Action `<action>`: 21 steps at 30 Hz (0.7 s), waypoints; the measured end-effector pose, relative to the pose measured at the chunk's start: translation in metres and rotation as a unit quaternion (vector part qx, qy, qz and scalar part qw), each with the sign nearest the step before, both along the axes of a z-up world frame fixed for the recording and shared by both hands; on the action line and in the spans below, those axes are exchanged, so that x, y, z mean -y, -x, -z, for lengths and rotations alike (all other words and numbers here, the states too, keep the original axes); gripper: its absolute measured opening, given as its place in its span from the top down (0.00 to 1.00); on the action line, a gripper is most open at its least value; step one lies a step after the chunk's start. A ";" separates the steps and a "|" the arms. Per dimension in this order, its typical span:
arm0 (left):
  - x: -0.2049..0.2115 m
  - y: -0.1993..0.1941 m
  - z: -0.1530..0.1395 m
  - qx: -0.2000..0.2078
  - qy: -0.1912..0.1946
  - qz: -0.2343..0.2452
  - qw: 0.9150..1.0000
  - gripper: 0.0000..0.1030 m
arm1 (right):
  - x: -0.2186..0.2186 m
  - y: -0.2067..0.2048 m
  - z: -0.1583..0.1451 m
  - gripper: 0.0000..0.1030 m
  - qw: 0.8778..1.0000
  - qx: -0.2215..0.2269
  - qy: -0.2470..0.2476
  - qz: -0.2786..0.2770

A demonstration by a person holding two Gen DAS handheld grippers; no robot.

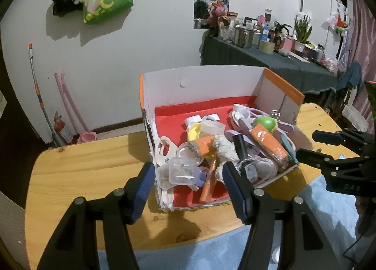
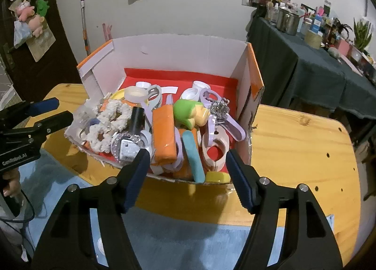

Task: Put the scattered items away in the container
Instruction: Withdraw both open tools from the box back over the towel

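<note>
Both blue-padded jaws of the left hand-held gripper [image 1: 185, 190] stood apart, empty, just short of the cardboard box [image 1: 164, 86] on the table [image 1: 82, 166]. Ahead of the right hand-held gripper [image 2: 188, 176], likewise released, the box held everything (orange packet [image 2: 164, 133], green toy [image 2: 188, 112]), so tidying looked finished.

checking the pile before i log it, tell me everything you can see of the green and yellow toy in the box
The green and yellow toy is a small, smooth, glossy figure that looks like soft plastic or rubber: a rounded bright green body with a paler yellow part on one side. It lies tilted on top of the pile in the cardboard box, toward the far right. It rests against the orange packet and lavender plastic pieces, with a metal clip beside it. No gripper touches it.
</note>
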State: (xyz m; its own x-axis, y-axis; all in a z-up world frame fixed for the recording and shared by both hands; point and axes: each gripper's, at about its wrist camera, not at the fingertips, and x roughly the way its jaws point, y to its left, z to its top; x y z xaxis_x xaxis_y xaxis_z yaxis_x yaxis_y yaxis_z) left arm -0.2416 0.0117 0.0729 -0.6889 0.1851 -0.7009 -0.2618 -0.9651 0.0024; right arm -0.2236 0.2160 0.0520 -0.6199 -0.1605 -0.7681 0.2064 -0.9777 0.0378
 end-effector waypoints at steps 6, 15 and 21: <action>0.000 -0.023 -0.010 -0.009 -0.001 0.011 1.000 0.38 | 0.001 -0.017 -0.007 0.35 1.000 -0.006 0.000 0.000; -0.005 -0.061 -0.008 -0.007 0.004 0.032 0.999 0.38 | 0.007 -0.049 -0.010 0.35 1.000 -0.008 -0.003 -0.005; -0.009 -0.081 -0.004 0.001 -0.002 0.043 0.999 0.38 | 0.011 -0.072 -0.010 0.35 1.000 -0.007 -0.005 -0.011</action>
State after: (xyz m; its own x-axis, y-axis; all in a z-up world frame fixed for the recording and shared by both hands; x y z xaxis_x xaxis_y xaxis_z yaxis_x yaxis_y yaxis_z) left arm -0.1608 0.0202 0.0764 -0.6684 0.2470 -0.7016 -0.3444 -0.9388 -0.0024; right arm -0.1516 0.2050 0.0617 -0.6265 -0.1666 -0.7614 0.2291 -0.9731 0.0244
